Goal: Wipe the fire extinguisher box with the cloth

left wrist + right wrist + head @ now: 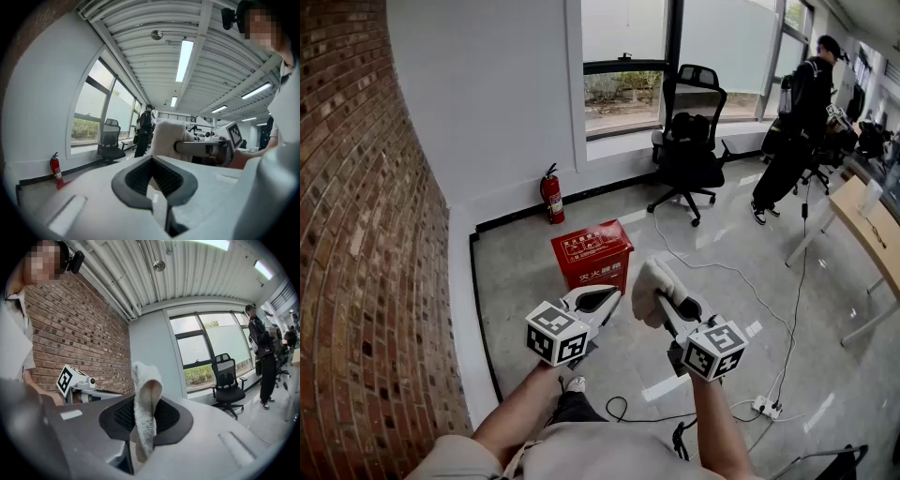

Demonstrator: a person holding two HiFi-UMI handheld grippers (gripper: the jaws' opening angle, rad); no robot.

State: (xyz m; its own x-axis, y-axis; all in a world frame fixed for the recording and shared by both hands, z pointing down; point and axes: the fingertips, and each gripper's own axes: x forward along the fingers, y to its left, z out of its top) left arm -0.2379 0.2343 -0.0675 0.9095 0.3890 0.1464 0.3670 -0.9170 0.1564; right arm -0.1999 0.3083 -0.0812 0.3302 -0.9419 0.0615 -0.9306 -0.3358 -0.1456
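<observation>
The red fire extinguisher box [592, 253] stands on the grey floor near the white wall, ahead of both grippers. My right gripper [662, 303] is held above the floor just right of the box, shut on a white cloth [653, 284] that bunches over its tips. In the right gripper view the cloth [146, 397] hangs folded between the jaws of that gripper [143, 423]. My left gripper [608, 296] hovers beside it, in front of the box, shut with nothing in it [153, 182]. From the left gripper view the cloth [166, 136] shows close on the right.
A red fire extinguisher [551, 195] stands against the wall behind the box. A brick wall [356, 234] runs along the left. A black office chair [688, 142], a standing person [797, 112], a wooden table [870, 223], floor cables and a power strip [766, 406] lie to the right.
</observation>
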